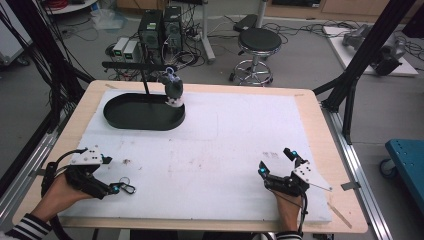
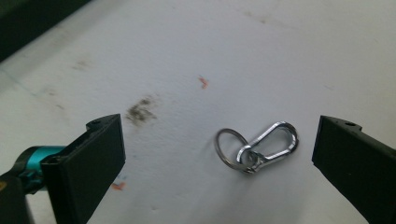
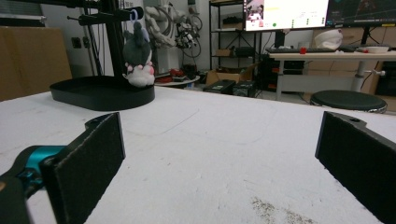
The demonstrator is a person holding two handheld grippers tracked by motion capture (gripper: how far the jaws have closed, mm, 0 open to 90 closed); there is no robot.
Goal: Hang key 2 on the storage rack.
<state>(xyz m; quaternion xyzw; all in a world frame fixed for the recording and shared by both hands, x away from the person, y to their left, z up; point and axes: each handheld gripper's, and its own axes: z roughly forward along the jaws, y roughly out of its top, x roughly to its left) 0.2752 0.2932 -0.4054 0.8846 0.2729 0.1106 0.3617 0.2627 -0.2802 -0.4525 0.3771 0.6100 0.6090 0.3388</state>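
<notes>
Your left claw (image 1: 119, 188) sits low at the near left corner of the surface (image 1: 215, 150), with its jaws spread wide and nothing between the pads. The clip (image 1: 128, 188), a small silver snap hook with a key ring looped through it, lies flat on the white sheet just off the tips of that claw. In the left gripper view the clip (image 2: 261, 148) rests between the two black jaws, closer to the jaw on the right side of that view, and touches neither of them. The ring (image 2: 231, 148) lies on the side of the hook toward the middle of the gap. A dark smudge (image 2: 141, 111) marks the sheet a little beyond the jaw on the left side of that view.

Your right claw (image 1: 276, 162) rests at the near right of the surface, well apart from the clip, also opened wide and holding nothing. In the right gripper view its jaws frame bare white sheet.

At the far left of the surface stands a black oval tray (image 1: 120, 119) with a post rising from it, and a grey and white plush toy (image 1: 173, 90) hangs at the tray's right end. The right gripper view shows the toy (image 3: 138, 56) hanging from a black bar above the tray's rim (image 3: 102, 95).
</notes>
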